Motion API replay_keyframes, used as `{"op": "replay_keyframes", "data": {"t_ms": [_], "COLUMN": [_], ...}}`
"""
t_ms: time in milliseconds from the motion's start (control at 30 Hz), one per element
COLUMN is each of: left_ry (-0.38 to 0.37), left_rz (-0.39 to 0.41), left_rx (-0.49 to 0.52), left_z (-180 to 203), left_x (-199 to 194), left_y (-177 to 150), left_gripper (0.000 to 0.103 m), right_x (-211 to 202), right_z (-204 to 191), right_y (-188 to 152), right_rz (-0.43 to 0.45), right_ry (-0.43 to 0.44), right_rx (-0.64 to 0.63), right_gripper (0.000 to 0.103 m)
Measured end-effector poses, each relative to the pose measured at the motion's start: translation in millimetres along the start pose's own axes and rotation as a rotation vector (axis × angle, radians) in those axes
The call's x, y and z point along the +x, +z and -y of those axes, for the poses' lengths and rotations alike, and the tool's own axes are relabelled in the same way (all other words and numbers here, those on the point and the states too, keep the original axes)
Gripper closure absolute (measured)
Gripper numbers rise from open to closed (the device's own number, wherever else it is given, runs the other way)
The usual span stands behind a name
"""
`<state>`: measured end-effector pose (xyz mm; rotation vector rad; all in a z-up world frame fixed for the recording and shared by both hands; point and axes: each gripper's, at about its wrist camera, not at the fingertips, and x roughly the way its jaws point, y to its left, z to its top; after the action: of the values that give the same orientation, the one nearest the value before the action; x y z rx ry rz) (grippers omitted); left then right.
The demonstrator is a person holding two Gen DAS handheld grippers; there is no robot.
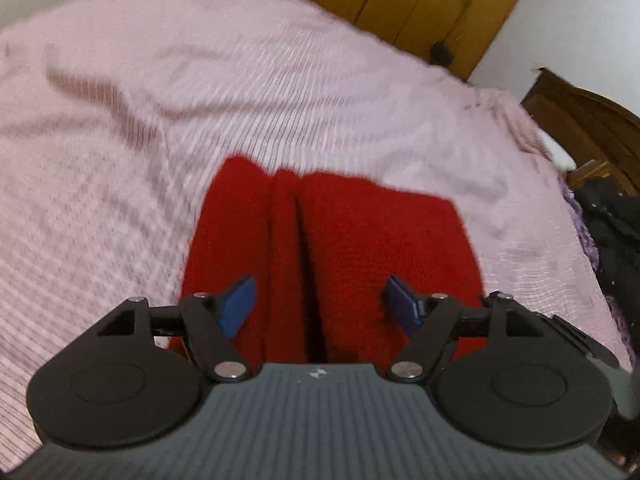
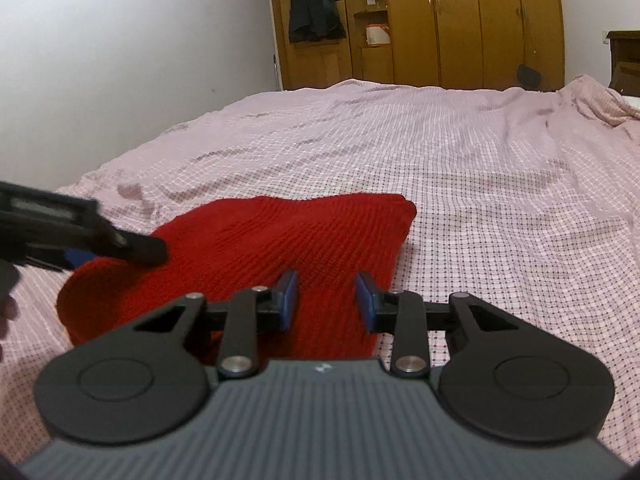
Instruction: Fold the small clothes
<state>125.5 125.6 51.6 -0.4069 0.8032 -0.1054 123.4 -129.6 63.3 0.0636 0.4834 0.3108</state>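
Red knitted garment point(image 1: 328, 248) lies folded on the bed's pink checked cover point(image 1: 280, 92), near the edge closest to both cameras. In the left wrist view a dark seam or gap runs lengthwise down its middle, and its far edge is straight across. In the right wrist view point(image 2: 256, 248) its far right corner is squared off and its left side bulges into a rounded fold.

Left hand-held gripper point(image 1: 320, 304) hangs over the near part of the garment with its blue pads spread wide, nothing between them. Right hand-held gripper point(image 2: 326, 300) sits over the garment's near right edge, pads parted more narrowly, also empty. The left tool shows at the left border of the right wrist view, over the garment's left side.

Wide open cover stretches beyond and to the right of the garment. A wooden wardrobe point(image 2: 460, 20) stands past the bed, a dark coat point(image 2: 316, 4) hanging on it.

The left wrist view is blurred; the garment's near edge is hidden behind both gripper bodies. No writing is legible.
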Motion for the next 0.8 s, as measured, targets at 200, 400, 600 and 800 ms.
{"op": "replay_keyframes", "data": {"t_ms": [200, 400, 600, 800], "left_ry": [-0.124, -0.057, -0.093, -0.146], "left_rz": [-0.034, -0.057, -0.049, 0.0], "left_rx": [-0.04, -0.015, 0.007, 0.01], "left_z": [9, 13, 12, 14], "left_x": [8, 19, 23, 12], "left_y": [-8, -11, -10, -7], "left_gripper": [0.025, 0.026, 0.025, 0.061], "right_x": [0, -18, -2, 1], "right_z": [5, 21, 54, 39], "right_y": [-3, -1, -12, -20], "right_rz": [0.006, 0.033, -0.088, -0.067], "right_ry": [-0.009, -0.072, -0.189, -0.068], "right_rx": [0.041, 0.127, 0.215, 0.189], "right_gripper": [0.067, 0.068, 0.066, 0.077]}}
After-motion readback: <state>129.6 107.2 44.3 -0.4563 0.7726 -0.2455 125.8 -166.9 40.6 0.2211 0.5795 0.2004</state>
